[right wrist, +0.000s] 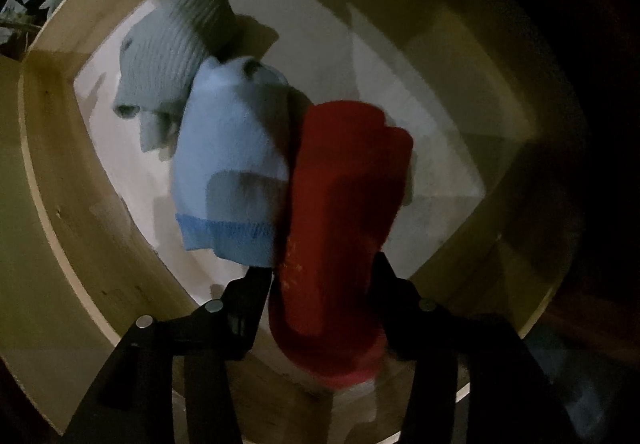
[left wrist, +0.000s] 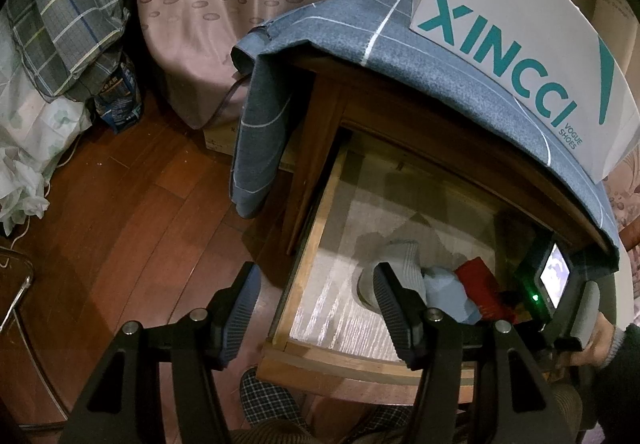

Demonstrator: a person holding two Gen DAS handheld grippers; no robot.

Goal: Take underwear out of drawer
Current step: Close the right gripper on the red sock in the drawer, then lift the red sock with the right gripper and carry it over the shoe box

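The drawer (left wrist: 320,228) stands pulled out of the wooden nightstand (left wrist: 320,99), and three folded cloth pieces lie in a row on its pale lining: a grey ribbed piece (right wrist: 180,55) at the far left, a light blue piece (right wrist: 232,147) in the middle, a red piece (right wrist: 344,211) at the right, each touching its neighbour. The right gripper (right wrist: 324,280) points straight down into the drawer, jaws parted, the red piece lying between them; whether the pads press on it yet is hard to say, the view is dim and blurred. The left gripper (left wrist: 320,308) hovers over the near left corner of the drawer, jaws open, nothing between them.

That red piece looks soft, light and limp. It will likely sag and unfold once lifted, so a pinch across the thick folded middle seems the best hold, not a loose hem. The blue piece leans right against it and may drag along.

Watch the edges: the near wall of the drawer sits just beneath the right gripper, and the blue cloth (left wrist: 440,75) draped over the nightstand top, with a shoe box (left wrist: 520,43) on it, overhangs the far part. Straight up and toward the near side is the open way out.
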